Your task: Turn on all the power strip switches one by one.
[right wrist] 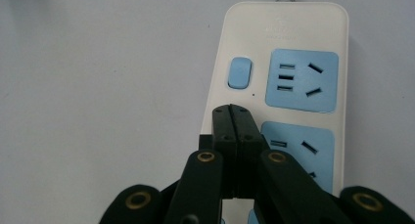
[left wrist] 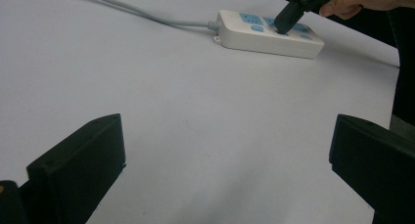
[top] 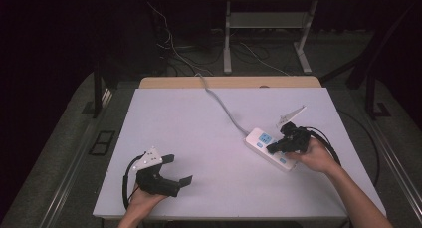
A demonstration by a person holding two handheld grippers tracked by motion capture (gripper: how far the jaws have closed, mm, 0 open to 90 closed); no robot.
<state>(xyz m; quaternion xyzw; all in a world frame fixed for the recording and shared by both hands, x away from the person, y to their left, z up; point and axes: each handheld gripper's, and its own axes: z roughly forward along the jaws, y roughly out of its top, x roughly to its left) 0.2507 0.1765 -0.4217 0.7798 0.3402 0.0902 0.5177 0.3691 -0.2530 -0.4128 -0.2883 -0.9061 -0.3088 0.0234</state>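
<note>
A white power strip [top: 266,148] with blue sockets and blue switches lies on the right half of the white table [top: 199,123]; its grey cable [top: 221,103] runs off the far edge. My right gripper [top: 271,149] is shut with nothing between its jaws, and its tips rest on the strip [right wrist: 284,62] beside the second socket, just below the top blue switch [right wrist: 240,73]. In the left gripper view the right gripper [left wrist: 284,24] touches the strip [left wrist: 269,35] from above. My left gripper [top: 179,171] lies low near the table's front left, open and holding nothing [left wrist: 225,150].
Bare white table stretches between the two grippers. Beyond the far edge there is a wooden strip [top: 229,82], then a dark floor with loose cables [top: 174,49] and a white stand's legs [top: 268,39].
</note>
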